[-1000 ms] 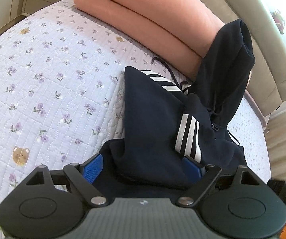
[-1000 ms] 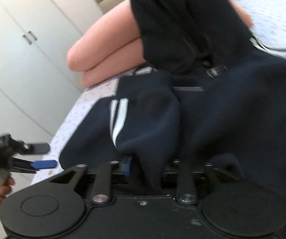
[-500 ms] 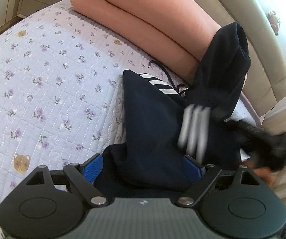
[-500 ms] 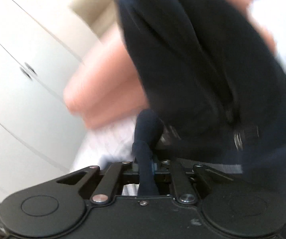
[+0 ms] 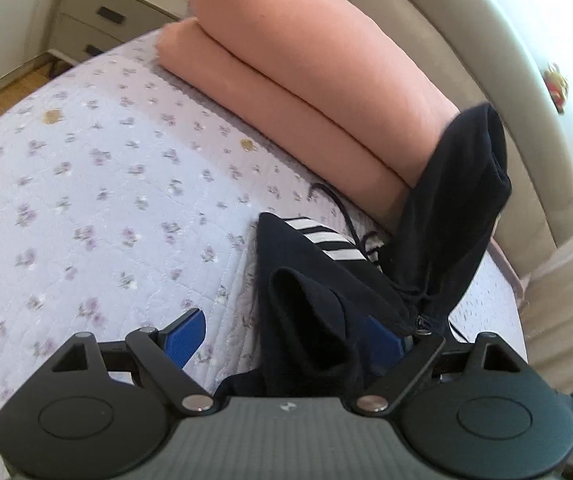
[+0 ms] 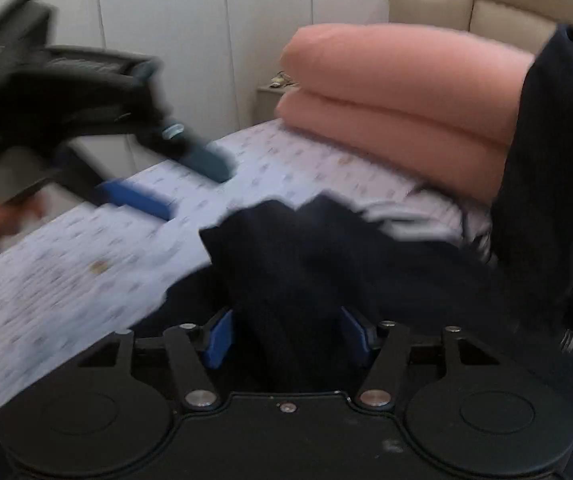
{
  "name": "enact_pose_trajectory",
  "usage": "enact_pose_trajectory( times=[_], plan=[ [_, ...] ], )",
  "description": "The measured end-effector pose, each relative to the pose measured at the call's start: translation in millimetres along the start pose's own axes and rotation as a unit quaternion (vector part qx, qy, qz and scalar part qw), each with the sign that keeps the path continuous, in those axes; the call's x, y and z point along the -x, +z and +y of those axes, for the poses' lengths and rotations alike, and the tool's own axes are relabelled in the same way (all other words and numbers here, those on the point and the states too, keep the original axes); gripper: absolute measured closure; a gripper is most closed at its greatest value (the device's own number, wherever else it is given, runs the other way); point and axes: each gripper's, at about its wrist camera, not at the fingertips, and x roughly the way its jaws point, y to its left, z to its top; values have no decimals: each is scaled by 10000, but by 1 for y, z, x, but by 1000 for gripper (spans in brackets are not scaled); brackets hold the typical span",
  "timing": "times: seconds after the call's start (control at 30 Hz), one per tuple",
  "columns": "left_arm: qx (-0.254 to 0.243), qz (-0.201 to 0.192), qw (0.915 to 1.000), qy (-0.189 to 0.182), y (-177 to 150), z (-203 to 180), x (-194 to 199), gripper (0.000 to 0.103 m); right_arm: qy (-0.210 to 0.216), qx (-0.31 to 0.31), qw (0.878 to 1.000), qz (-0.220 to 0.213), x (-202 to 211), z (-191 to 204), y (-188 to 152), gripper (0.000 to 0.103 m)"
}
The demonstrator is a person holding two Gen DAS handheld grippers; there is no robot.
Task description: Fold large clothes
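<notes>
On the bed (image 5: 86,168), over its lilac flowered quilt, I see the dark navy hoodie (image 5: 318,280) lying crumpled near the right edge, its long axis running from my left hand-held gripper (image 5: 286,332) up toward the headboard (image 5: 466,40). Its hood end (image 5: 466,184) points that way and leans up against the stacked peach duvet (image 5: 306,80). From my left wrist camera I make out white sleeve stripes (image 5: 326,236) and a thin drawstring (image 5: 334,200) trailing on the quilt; the right wrist view blurs both. My left hand-held gripper stands released, jaws wide, a fold of the hoodie rising between them and hiding most of the right blue pad. Only the right wrist view shows that left tool from outside (image 6: 134,160), blurred, raised above the quilt and spread apart. My right hand-held gripper (image 6: 286,336) is also released, blue pads apart with a hump of navy cloth (image 6: 306,260) between them; I cannot tell whether either pad touches it. A nightstand (image 5: 106,20) stands beyond the bed's far corner
</notes>
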Motion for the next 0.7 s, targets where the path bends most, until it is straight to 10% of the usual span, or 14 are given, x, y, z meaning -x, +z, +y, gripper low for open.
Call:
enact_pose_trajectory(
  times=[0.2,0.27,0.3,0.5,0.7],
  plan=[
    [-692,452,9964,-213,-8,-24,-35,24,-301,-1394,9894,-278,59,-64,-16,12],
    [-807,473,9956,-50,-11,-27,-51,46,-572,-1796,9818,-236,66,-84,-34,12],
    [-892,464,9949,86,-11,-28,-57,89,-680,-2004,9772,-188,74,-94,-46,12],
    [-1434,-1138,9800,-777,-19,-42,-1,91,-979,-2951,9488,-561,112,-120,-89,12],
    [-1093,97,9935,308,-23,5,-33,86,-1282,-2891,9486,97,87,-115,-99,10]
  ],
)
